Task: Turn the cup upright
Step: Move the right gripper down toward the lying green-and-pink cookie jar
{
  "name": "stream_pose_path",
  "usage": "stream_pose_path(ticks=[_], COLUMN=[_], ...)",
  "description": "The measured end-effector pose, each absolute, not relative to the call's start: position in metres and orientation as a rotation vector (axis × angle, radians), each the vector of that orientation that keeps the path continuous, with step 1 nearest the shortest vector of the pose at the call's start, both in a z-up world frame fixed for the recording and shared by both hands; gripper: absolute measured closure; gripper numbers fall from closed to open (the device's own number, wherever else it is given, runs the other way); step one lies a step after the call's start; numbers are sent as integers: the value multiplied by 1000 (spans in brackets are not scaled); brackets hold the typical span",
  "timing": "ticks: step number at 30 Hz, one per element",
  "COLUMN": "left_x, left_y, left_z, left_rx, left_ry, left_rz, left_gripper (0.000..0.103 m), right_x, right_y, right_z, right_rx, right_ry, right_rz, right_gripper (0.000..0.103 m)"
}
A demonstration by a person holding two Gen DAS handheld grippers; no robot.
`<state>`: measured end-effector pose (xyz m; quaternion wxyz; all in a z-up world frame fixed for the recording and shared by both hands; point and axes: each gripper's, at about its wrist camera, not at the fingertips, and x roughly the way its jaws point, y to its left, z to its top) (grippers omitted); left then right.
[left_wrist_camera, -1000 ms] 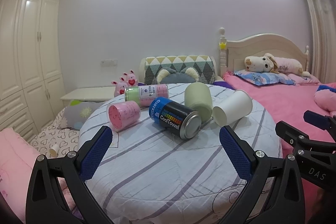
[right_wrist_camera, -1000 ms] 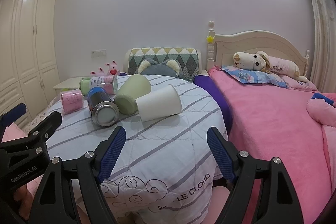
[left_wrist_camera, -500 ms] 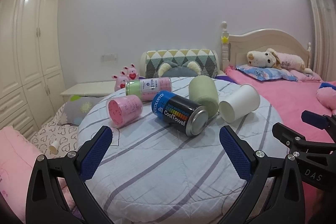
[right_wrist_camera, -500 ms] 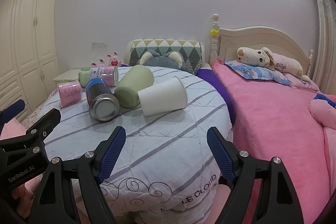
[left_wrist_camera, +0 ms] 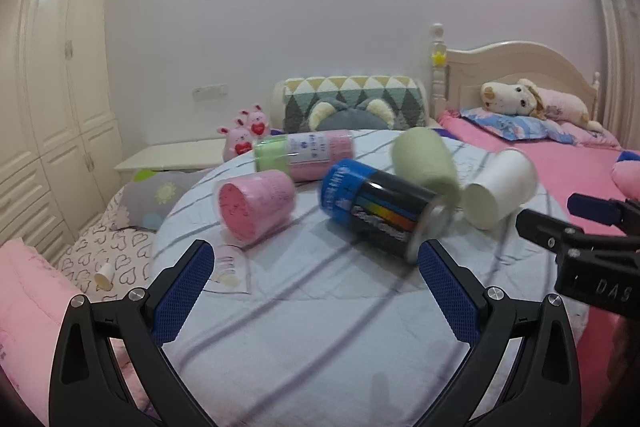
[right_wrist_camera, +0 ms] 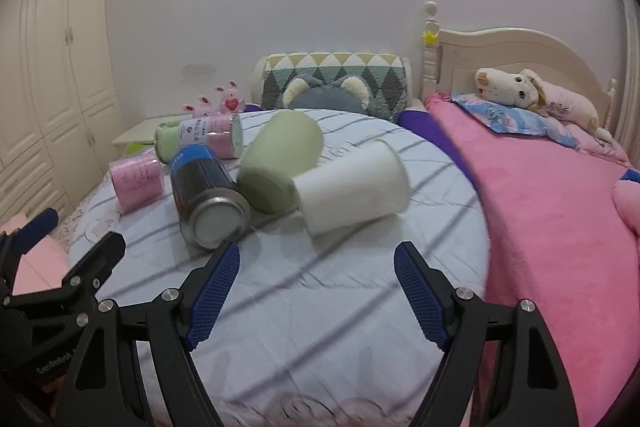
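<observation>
I see a blue can (right_wrist_camera: 208,195) lying on its side on the striped worktop (right_wrist_camera: 320,307). Just left of the can lies a pink roll (right_wrist_camera: 138,181); behind the can lies a green-and-pink tube (right_wrist_camera: 200,137). Far beyond the can sits a patterned cushion (right_wrist_camera: 336,75), and well right of it a plush dog (right_wrist_camera: 516,87) on the pink bed (right_wrist_camera: 560,211).

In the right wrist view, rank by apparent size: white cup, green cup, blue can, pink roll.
1. white cup, which lies nearest the camera
2. green cup and blue can: too alike to rank
3. pink roll, smallest, though it lies farther off
</observation>
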<state>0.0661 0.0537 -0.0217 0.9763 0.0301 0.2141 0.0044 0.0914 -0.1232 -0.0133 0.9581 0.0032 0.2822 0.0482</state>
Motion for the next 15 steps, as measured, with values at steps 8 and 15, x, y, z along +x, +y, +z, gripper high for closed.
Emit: stream_pose_path(ticks=[8, 15], left_x=[86, 106], left_y=[104, 130], left_z=[-14, -8], left_rx=[-19, -6], left_ry=[463, 489], left_rz=[117, 186], left_gripper=[0, 0], right_x=[131, 168], right_y=[-89, -55], right_z=[7, 26], right_rx=[-74, -190], right_ry=[561, 562], right_rz=[228, 329], right_gripper=[22, 22])
